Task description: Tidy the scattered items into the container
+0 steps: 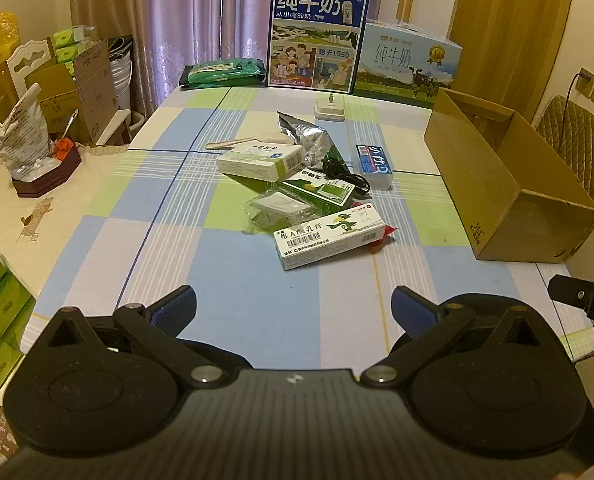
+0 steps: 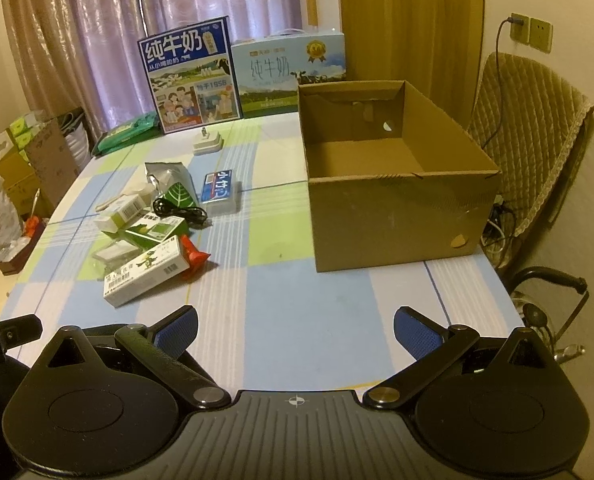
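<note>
A checked cloth covers the bench; flat packets lie beside a square cardboard box; both hand-held grippers, left and right, are released.

Light: dim, warm yellowish indoor cast tinting both views.
Shadows: soft, lying faintly beside the cardboard box.
Glare: glinting on the foil pouch.
Edges: fisheye bending, corners darkening.
Focus: slightly soft, grainy throughout.

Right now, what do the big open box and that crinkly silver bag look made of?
The big open box looks like plain brown corrugated cardboard, matte, with raw cut edges. The silver bag looks like metallised foil or foil-lined plastic: shiny, sharply creased. Which one is unclear.
</note>
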The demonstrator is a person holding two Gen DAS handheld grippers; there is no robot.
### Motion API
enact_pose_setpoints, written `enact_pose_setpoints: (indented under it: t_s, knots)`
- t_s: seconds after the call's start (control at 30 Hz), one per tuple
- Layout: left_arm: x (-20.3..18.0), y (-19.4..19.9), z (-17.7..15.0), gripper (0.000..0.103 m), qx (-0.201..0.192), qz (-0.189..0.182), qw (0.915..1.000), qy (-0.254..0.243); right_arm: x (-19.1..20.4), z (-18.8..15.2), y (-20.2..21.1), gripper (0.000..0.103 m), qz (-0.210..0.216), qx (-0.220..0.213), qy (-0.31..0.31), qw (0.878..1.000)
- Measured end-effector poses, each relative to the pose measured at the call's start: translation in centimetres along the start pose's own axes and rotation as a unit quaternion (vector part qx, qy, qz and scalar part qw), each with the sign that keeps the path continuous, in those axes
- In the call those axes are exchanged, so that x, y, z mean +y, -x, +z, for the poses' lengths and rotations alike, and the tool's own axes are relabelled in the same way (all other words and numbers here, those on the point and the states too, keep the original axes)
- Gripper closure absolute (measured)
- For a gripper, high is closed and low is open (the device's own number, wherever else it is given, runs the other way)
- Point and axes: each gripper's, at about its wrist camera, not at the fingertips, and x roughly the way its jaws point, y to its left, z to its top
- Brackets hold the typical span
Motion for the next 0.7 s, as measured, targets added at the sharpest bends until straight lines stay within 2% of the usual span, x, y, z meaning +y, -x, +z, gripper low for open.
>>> enact_pose_setpoints:
  t_s: [0.7]
  knots:
    - [-0.03, -0.36, 0.06, 0.001, 0.007, -0.005, 1.0, 0.002, 0.29, -0.1, -0.36, 0.002, 0.0, 0.008, 0.004, 1.0]
